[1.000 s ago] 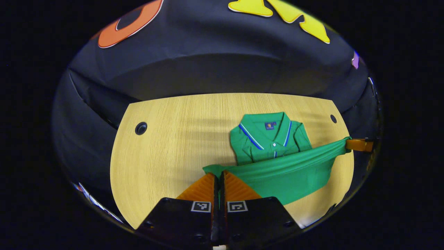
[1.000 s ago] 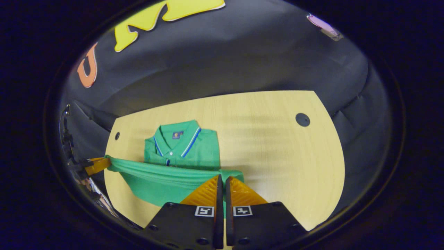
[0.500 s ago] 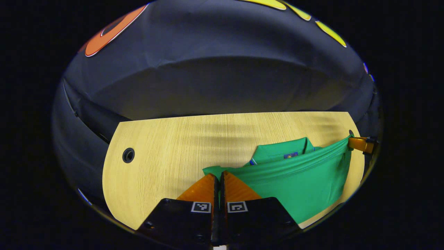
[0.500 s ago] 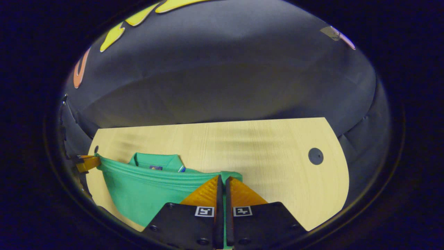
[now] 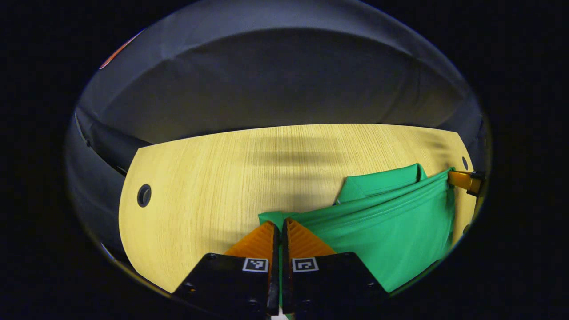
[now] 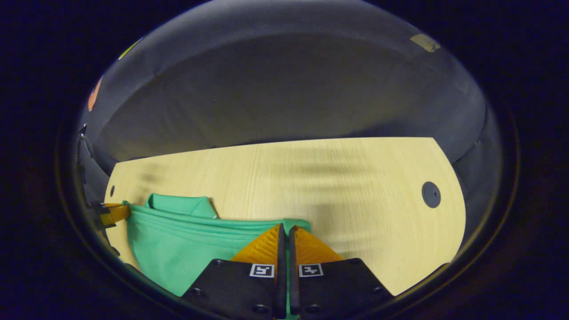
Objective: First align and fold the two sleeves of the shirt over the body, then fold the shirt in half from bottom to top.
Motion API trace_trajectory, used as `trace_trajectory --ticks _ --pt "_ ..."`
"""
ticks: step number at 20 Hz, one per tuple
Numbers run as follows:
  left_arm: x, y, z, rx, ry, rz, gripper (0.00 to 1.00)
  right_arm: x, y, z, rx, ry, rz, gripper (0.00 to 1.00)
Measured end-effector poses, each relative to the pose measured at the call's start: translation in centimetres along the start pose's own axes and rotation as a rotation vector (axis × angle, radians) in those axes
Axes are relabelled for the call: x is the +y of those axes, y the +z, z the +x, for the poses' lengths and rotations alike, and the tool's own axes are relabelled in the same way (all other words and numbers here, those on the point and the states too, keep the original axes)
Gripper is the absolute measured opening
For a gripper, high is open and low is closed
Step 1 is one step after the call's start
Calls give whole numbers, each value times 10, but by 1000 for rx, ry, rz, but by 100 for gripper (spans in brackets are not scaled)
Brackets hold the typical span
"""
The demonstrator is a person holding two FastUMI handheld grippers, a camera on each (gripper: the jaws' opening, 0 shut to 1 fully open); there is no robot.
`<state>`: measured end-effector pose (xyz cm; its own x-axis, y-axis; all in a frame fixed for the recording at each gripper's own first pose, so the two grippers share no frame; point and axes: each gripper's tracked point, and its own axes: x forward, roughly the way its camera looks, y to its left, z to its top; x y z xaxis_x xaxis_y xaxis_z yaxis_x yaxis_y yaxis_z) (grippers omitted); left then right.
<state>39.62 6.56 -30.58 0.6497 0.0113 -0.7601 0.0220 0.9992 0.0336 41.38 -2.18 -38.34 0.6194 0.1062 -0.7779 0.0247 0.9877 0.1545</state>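
Both tongs, left [image 5: 276,231] and right [image 6: 284,235], clench the green shirt's hem [image 5: 382,209], stretched above the wooden surface [image 5: 213,178]: the bottom-to-top fold. Next, lay hem near collar [image 5: 382,183].

The lifted hem [image 5: 391,204] has advanced, now hiding the shirt's collar.

Green shirt [image 5: 391,231] is hanging taut by its hem between my two tongs, above the wooden table [image 5: 213,186]. Lifted hem is covering most of the body; only the collar [image 6: 178,205] is peeking out behind it, toward the table's far edge.
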Motion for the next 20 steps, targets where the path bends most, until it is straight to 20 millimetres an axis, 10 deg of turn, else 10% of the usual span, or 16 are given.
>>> trace_trajectory --ticks 3,5,6,11,20 --pt "2 -1 -9 -10 -10 -38 19 0 1 -8 -1 -14 -20 11" --pt "8 0 -19 -13 -5 -56 54 -2 9 -19 -29 -12 -26 12" --pt "6 1 -27 -16 -18 -70 48 -4 15 -28 -42 -15 -16 17" --pt "13 24 -91 -123 -45 -134 84 -10 35 -97 -130 -19 -5 98" --pt "15 42 -269 -382 -33 -110 89 14 54 -299 -389 -53 -121 93"
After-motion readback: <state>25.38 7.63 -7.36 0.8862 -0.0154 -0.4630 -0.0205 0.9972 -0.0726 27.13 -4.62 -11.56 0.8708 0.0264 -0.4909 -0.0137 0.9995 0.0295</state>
